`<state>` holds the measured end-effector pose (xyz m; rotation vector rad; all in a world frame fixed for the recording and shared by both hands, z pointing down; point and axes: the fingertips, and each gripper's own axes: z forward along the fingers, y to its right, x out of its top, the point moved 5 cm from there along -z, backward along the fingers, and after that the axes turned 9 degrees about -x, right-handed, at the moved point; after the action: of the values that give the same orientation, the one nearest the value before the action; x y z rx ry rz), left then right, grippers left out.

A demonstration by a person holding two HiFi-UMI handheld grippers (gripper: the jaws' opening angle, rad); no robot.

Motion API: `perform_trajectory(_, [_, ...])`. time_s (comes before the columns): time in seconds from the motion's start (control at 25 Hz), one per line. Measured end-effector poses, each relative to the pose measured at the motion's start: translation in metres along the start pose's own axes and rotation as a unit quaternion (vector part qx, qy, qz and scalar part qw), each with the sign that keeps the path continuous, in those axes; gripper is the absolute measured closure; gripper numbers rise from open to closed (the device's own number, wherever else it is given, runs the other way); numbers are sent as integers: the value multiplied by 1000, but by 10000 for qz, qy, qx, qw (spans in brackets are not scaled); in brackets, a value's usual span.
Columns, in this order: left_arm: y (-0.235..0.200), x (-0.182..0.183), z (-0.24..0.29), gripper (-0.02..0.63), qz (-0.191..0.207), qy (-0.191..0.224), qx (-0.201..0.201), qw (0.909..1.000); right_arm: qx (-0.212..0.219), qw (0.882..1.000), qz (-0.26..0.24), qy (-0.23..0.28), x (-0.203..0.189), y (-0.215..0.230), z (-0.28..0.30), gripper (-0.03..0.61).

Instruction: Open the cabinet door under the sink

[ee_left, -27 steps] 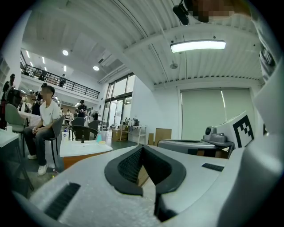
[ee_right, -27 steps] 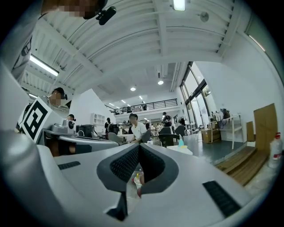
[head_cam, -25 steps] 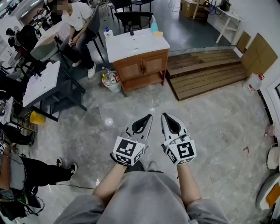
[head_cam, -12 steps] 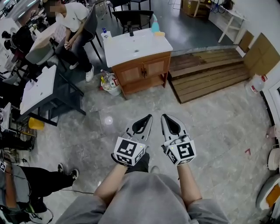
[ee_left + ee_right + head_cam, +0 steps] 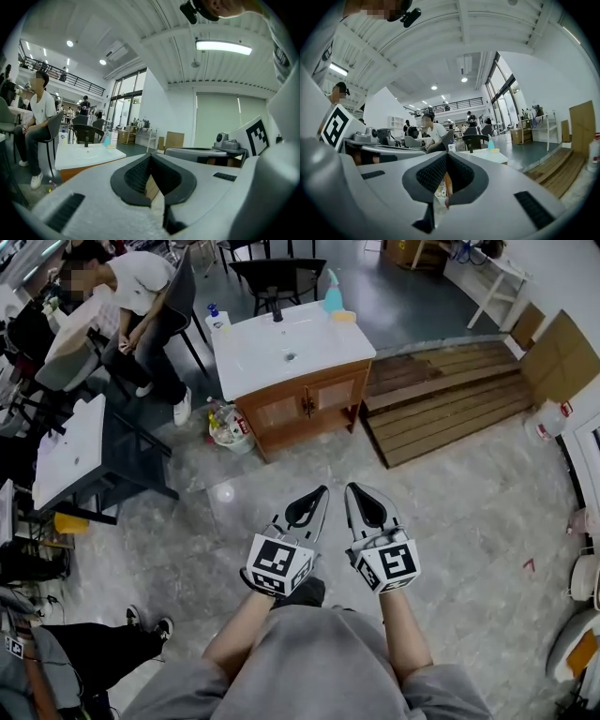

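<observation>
Now we hold our left gripper (image 5: 320,491) and right gripper (image 5: 351,487) side by side above the grey floor (image 5: 450,512). Both are closed, with nothing between the jaws. The cabinet doors (image 5: 305,407) stand shut under the sink (image 5: 281,348), well apart from the grippers.

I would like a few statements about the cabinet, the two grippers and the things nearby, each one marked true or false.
1. Both doors of the cabinet are shut. True.
2. The left gripper grips a door handle. False: it is shut on nothing, well short of the cabinet.
3. The right gripper is wide open. False: its jaws are together.
4. A bin stands at the cabinet's left in the head view. True.
5. The sink is black. False: it is white.
</observation>
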<state>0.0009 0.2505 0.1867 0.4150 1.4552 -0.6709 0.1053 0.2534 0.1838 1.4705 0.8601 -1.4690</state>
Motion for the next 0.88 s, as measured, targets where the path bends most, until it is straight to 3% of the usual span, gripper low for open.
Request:
perform_trajectory(0.4, [-67,7,18,606,-78,10,-134,9999,-192,9997,-52,-140,-2,-5,65,569])
perform_trajectory(0.88, [-101,0,49,606,-230,-82,-181,9995,-282,9992,9,-279,-10,21,106,569])
